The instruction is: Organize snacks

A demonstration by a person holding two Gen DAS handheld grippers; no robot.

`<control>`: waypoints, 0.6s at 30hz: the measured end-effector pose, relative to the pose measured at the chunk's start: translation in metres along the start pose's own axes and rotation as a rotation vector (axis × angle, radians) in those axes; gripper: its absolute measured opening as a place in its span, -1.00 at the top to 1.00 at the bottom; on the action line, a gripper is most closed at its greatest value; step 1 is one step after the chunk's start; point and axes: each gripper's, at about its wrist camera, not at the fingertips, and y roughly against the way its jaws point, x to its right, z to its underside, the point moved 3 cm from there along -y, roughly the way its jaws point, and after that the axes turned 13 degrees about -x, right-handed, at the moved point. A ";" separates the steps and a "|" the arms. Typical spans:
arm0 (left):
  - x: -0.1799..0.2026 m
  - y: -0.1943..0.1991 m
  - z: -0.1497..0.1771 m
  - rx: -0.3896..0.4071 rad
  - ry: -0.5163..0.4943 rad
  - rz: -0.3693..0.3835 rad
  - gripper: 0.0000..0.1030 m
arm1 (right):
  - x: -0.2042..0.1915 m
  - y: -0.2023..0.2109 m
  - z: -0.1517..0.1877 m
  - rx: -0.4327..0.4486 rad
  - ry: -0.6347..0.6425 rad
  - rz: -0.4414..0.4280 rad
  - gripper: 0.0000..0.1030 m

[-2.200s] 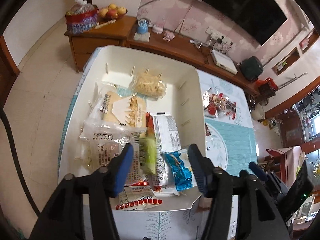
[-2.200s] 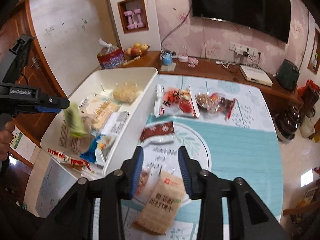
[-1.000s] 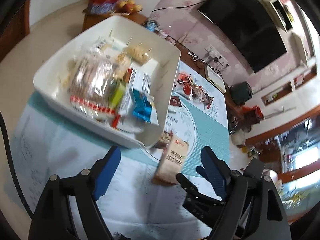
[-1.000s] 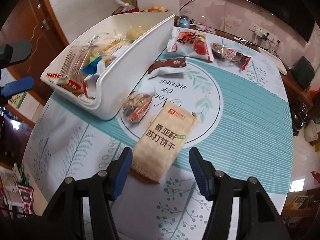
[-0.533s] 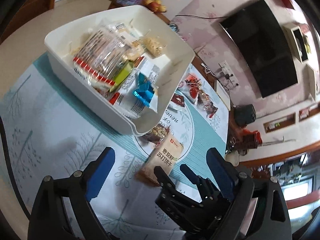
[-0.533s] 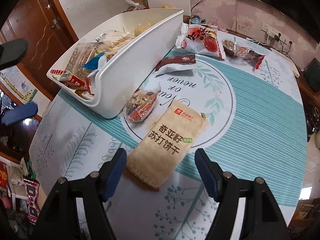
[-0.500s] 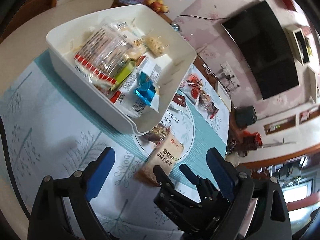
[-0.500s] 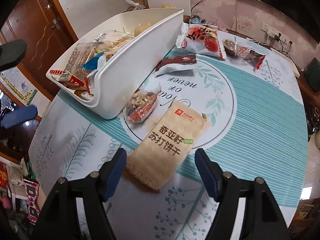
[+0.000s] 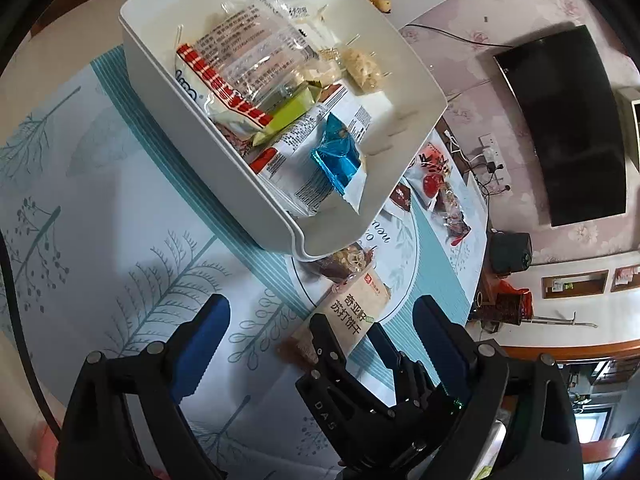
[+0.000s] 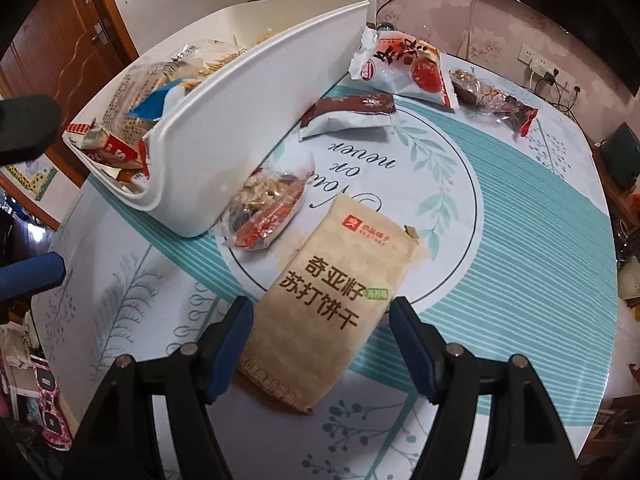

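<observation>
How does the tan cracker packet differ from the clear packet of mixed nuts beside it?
The tan paper-look cracker packet is opaque with large dark printed characters; the clear crinkled nut packet shows its contents. The cracker packet is larger and lies flat between the open right claw fingers; the nut packet sits against the white plastic bin. Both rest on the table, outside the bin.

The tan cracker packet [image 10: 332, 292] carries large dark characters in two lines, 奇亚籽 and 苏打饼干, with a small red logo above them whose fine print is too small to read. On the tablecloth [image 10: 520, 216] the upside-down cursive words "You" and "never" are legible. The black gripper body [image 9: 320, 408] shows the letters "DAS".
</observation>
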 end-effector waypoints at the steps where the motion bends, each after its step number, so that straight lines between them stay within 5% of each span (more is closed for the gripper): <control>1: 0.001 -0.001 -0.001 -0.003 0.001 0.002 -0.79 | 0.000 0.000 -0.001 0.001 0.003 0.001 -0.38; 18: 0.009 -0.024 -0.012 -0.047 0.022 0.016 -0.79 | -0.005 -0.008 -0.010 -0.019 0.050 0.007 -0.32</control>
